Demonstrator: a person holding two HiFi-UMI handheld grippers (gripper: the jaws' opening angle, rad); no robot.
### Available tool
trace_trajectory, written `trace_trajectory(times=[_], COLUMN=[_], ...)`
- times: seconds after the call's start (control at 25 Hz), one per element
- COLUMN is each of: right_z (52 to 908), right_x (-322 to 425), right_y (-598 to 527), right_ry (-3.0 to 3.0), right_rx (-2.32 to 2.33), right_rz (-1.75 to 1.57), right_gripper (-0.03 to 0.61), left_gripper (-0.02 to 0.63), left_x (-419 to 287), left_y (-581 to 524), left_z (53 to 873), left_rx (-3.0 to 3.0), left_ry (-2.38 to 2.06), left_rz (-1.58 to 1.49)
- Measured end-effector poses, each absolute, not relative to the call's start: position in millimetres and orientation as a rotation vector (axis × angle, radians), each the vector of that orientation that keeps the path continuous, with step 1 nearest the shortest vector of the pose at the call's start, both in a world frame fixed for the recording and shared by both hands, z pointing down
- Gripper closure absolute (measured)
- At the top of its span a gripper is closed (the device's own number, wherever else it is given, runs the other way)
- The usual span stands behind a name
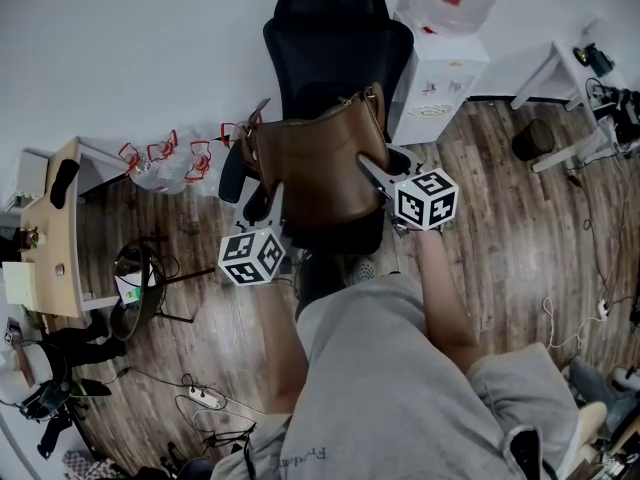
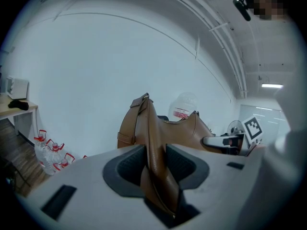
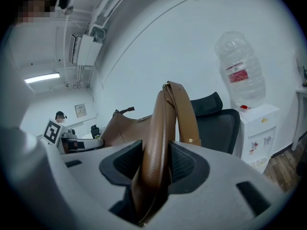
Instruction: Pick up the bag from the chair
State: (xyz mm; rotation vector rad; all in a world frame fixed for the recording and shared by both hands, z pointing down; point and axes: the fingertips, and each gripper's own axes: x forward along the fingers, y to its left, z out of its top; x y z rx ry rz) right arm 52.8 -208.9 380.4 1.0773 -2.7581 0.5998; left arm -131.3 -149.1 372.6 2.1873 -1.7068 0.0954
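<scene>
1. We have our left gripper [image 2: 156, 166] closed tight on the left end of the brown bag [image 1: 318, 163].
2. Our right gripper [image 3: 156, 169] is clamped on its right end.
3. The bag sits between them, over the black chair [image 1: 335, 38].
</scene>
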Motion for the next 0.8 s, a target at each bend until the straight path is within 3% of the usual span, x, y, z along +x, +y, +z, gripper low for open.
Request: trace_trajectory(times=[0.8], right_z=[379.9], right_x=[50.1], right_y=[-208.8], right_ry=[-2.76], right_rx=[1.073], right_rz=[0.561], right_gripper=[0.413], left_gripper=[0.485], left_x=[-134.4], left_y=[-150.6], left_z=[372.7], left_rx=[2.186], left_ry=[-1.697], left_rz=[0.085])
